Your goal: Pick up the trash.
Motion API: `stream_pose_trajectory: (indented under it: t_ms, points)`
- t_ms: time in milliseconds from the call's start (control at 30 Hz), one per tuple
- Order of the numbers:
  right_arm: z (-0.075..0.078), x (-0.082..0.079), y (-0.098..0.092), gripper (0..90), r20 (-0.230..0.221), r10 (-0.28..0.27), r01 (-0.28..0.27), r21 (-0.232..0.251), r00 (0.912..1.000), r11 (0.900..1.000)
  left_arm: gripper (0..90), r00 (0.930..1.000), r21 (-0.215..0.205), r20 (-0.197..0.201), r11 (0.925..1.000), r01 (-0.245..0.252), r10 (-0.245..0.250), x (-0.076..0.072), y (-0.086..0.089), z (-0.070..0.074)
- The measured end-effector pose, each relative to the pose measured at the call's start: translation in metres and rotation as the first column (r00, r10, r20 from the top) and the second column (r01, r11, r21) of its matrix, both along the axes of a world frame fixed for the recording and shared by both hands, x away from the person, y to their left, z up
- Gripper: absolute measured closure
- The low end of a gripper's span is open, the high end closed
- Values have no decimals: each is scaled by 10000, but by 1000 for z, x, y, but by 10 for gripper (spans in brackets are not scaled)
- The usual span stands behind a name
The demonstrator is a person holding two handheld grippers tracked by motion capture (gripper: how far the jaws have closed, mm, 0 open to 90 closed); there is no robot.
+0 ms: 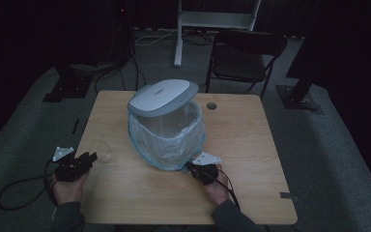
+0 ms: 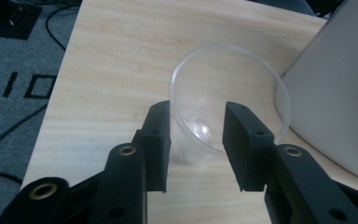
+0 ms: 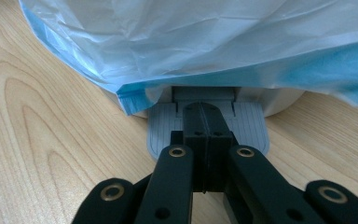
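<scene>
A clear plastic cup (image 1: 101, 151) stands on the wooden table (image 1: 251, 145) left of a white pedal bin (image 1: 166, 140). The bin is lined with a pale blue bag (image 3: 191, 42) and its lid (image 1: 163, 96) is raised. My left gripper (image 1: 92, 157) reaches the cup from the near left. In the left gripper view its jaws (image 2: 196, 116) stand apart on either side of the cup's (image 2: 223, 74) near lower part, and no firm press shows. My right gripper (image 1: 190, 166) is shut, its joined tips (image 3: 204, 109) resting on the grey foot pedal (image 3: 251, 130) at the bin's base.
The bin's white side (image 2: 335, 93) stands just right of the cup. A dark folding chair (image 1: 244, 58) and a white stand (image 1: 178, 34) are on the carpet beyond the table. A round grommet (image 1: 211, 105) sits near the table's far edge. Cables trail off the left edge.
</scene>
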State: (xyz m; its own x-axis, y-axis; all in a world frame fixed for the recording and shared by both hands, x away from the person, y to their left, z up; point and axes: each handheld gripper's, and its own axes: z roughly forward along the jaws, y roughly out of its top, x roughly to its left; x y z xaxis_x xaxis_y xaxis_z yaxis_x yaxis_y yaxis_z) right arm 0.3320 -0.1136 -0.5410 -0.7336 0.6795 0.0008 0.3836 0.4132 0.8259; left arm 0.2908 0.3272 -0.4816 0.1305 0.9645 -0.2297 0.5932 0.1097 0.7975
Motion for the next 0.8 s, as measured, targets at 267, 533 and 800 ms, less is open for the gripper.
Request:
stream_pose_trajectory:
  t_ms: [267, 533, 800]
  points:
    - [0, 0, 0, 900, 24, -6, 6, -11, 10000, 10000, 728, 9992, -74, -49, 9992, 390, -391, -16, -3, -15]
    - [0, 0, 0, 900, 43, -14, 15, -29, 10000, 10000, 866, 9951, 715, 205, 9929, 947, -964, -17, -17, -16]
    - [0, 0, 0, 900, 34, 3, -3, -23, 10000, 10000, 867, 9878, 1474, 162, 9775, 1512, -1552, -12, -33, -18]
